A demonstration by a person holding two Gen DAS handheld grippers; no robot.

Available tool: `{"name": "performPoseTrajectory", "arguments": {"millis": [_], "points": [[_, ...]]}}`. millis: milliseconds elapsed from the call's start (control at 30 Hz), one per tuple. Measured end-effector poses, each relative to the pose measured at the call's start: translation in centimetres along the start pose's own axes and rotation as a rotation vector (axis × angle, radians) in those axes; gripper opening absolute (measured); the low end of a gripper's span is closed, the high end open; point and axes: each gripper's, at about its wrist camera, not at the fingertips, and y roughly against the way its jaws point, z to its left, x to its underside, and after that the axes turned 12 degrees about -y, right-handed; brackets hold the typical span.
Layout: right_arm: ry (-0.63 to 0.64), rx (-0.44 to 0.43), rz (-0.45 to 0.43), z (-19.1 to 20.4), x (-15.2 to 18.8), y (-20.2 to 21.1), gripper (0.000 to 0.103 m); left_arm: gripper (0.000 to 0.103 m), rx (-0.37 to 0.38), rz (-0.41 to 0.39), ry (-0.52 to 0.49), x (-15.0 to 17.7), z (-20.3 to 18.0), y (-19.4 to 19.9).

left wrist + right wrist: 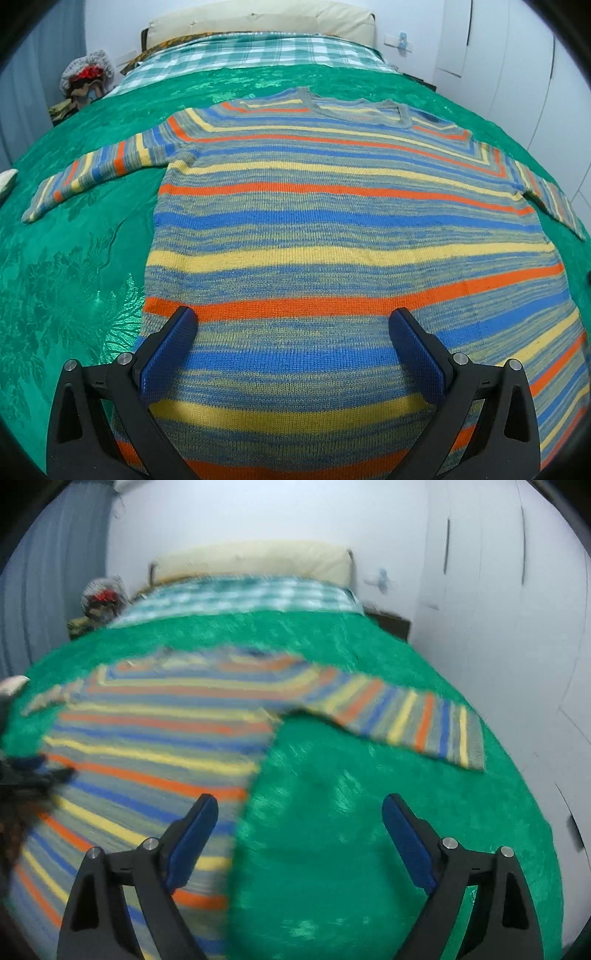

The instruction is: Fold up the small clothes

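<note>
In your left wrist view, the striped sweater (pixel 332 229) lies flat on the green bedspread (pixel 74 280), neckline toward the cream pillow (pixel 258 18), both sleeves spread outward. Your left tool (pixel 293 317) is spread apart over the sweater's lower body, holding nothing. In your right wrist view, which is blurred, your right tool (pixel 299 805) is also apart, straddling the sweater's (pixel 155 731) side edge, one finger over knit, the other over bedspread (pixel 369 812).
</note>
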Motion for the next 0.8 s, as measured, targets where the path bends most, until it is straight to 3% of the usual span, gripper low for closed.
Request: {"name": "performPoseTrajectory", "arguments": {"millis": [67,133,367,533,800], "points": [[-0.068,-0.003,0.101,-2.2,2.0,-2.4,0.090,0.103,0.001,0.002,0.004,0.0,0.0,0.1],[-0.131,-0.078,0.054,-3.7,2.8,-1.7,0.090,0.103,-0.001,0.001,0.004,0.0,0.0,0.1],[-0.098,-0.091,0.069,-4.1,3.2,-1.1,0.090,0.103,-0.006,0.008,0.008,0.0,-0.1,0.3],[-0.038,0.028,0.071,-2.9,2.2,2.6,0.090,0.102,0.011,0.079,0.011,-0.6,-0.2,1.8],[0.009,0.173,0.127,2.2,1.3,8.5,0.090,0.102,0.101,-0.022,-0.040,2.6,-2.8,9.4]]}}
